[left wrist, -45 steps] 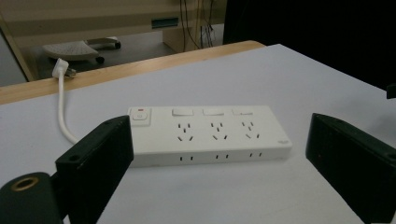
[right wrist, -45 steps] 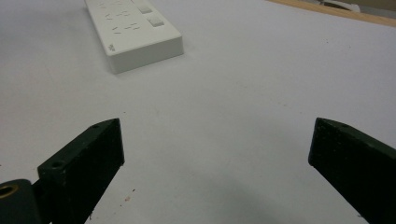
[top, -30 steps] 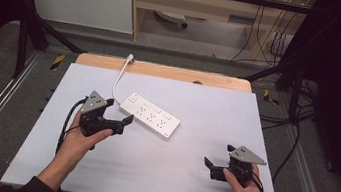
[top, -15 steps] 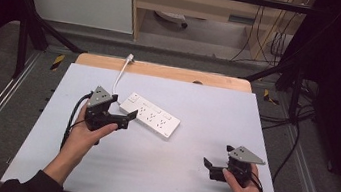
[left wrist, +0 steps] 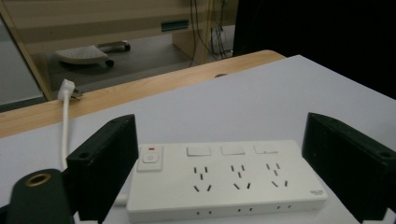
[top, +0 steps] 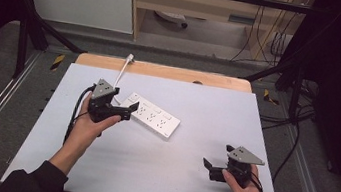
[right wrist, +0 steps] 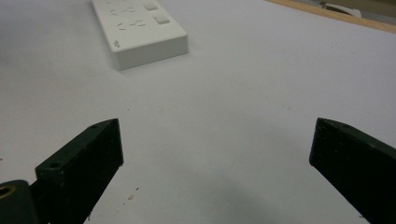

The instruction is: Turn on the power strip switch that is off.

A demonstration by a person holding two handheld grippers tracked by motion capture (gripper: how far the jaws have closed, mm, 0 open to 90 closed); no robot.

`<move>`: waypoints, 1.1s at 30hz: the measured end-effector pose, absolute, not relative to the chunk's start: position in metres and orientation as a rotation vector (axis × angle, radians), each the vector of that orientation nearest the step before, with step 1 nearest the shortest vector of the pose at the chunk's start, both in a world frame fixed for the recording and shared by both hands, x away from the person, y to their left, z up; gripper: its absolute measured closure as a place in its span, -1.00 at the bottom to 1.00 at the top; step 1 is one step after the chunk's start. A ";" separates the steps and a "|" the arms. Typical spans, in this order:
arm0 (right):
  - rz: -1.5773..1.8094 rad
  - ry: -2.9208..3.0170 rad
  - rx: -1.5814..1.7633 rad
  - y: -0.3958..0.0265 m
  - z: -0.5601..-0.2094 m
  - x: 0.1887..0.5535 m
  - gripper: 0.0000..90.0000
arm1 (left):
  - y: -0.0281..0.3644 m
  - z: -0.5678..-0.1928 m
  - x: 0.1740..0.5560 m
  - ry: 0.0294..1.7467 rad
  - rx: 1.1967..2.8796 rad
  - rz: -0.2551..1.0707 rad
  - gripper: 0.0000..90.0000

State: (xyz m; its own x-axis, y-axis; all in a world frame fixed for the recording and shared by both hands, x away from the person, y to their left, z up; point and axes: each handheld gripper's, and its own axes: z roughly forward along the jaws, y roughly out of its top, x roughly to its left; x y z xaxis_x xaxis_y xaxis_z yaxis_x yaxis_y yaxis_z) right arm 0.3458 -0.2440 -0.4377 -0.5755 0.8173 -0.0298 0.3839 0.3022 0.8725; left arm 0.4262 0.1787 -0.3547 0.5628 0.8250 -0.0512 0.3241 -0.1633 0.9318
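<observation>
Starting at the left: the left tool [top: 126, 109] sits right at the switch end of the white power strip [top: 152, 115], jaws spread wide and holding nothing. In the left gripper view the two black jaws stand on either side of the strip, one by the end with the red-marked switch [left wrist: 150, 157] and the other out past the far end, so it looks like the opening is lined up along the strip's length rather than across it (which seems a big ask for that opening, hard to say if it fits). The strip lies flat on the white surface [top: 197, 105], angled a bit, sockets up, with its white cable [top: 122, 71] running off toward the wooden edge at the back. If the plan is to grab it, I'd say turn the tool so the jaws close across the narrow sides, keep them low enough to catch the side walls and not the top face, and close slowly so it doesn't skate away on that smooth sheet. Over on the right, the right tool [top: 212, 169] hangs near the front edge, well apart from the strip, jaws wide open too and empty, just bare surface between them in the right gripper view.
</observation>
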 end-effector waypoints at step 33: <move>1.223 2.105 1.066 -0.245 -0.437 0.347 -0.93 | 0.160 -0.368 0.482 1.032 1.779 0.654 -0.68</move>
